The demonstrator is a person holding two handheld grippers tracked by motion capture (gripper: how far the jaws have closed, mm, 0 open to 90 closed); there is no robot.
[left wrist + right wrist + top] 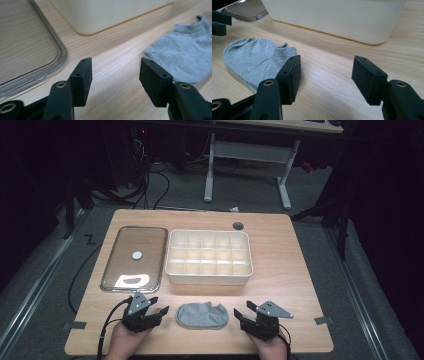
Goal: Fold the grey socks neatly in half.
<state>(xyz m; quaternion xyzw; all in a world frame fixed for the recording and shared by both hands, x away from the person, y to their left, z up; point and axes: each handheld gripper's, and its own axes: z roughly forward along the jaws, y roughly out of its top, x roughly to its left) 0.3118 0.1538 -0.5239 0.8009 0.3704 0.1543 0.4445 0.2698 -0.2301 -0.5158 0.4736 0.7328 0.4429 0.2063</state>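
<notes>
the grey sock (202, 315) lies flat on the counter (280, 270) at the near edge, between the two grippers. seen from above it sits at 6 o'clock from the cream divided box (208, 256), apart from it, with bare wood between. its cuff opening points toward 2 o'clock, the rounded toe end toward 9 o'clock.

the left gripper (150, 309) rests at the sock's 9 o'clock, just beside the toe end, jaws spread wide and holding nothing; in the left gripper view the sock (186, 56) lies just past the right-hand pad, not between the pads. the right gripper (250, 312) sits at the sock's 3 o'clock, also spread apart and empty; in the right gripper view the sock (257, 60) lies behind its left-hand pad, cuff nearest.

the sock looks light, soft and limp: it should fold and sag wherever it is lifted, and it will not slip much on the foam-like pads. nothing fragile here. a pinch on the flat middle may catch only the top layer, so the raised cuff edge or the doubled toe end looks the better hold, with one pad slid under the fabric. held at both ends, it should stay spread enough to fold or drop into a compartment.

the clear lid (134, 257) lies at the box's 9 o'clock, untouched.
</notes>
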